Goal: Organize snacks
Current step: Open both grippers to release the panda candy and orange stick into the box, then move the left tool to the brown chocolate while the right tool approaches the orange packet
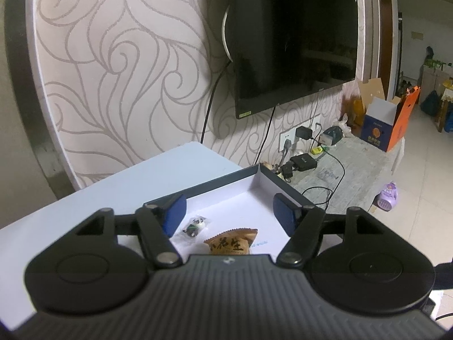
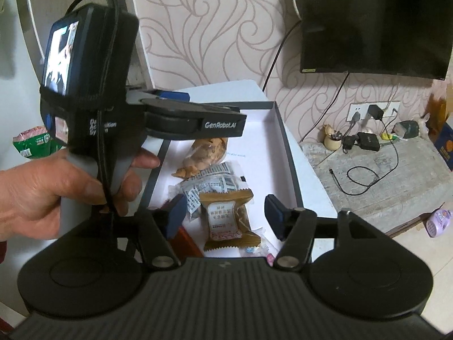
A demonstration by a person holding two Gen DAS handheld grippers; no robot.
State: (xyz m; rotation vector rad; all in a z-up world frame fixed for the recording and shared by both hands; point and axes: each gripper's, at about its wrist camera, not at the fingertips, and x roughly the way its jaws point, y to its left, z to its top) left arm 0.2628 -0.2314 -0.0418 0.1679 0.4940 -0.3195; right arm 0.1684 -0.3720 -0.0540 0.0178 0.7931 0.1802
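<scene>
A shallow dark-rimmed box (image 1: 266, 174) with a white floor sits on the white table; it also shows in the right wrist view (image 2: 286, 138). My left gripper (image 1: 229, 215) is open and empty above the box, over a brown peanut packet (image 1: 230, 243) and a small clear panda-print candy (image 1: 195, 225). My right gripper (image 2: 223, 216) is open and empty above a brown wrapped pastry (image 2: 226, 221), a clear barcode packet (image 2: 209, 185) and a bag of nuts (image 2: 205, 153). The left gripper's body (image 2: 195, 117), held by a hand, hangs over the box's far end.
A green snack bag (image 2: 31, 141) lies left of the hand. A wall TV (image 1: 294, 39) hangs behind. A low stone shelf (image 2: 382, 170) to the right holds cables, chargers and a blue-orange carton (image 1: 388, 127). A purple toy (image 2: 438, 222) lies on the floor.
</scene>
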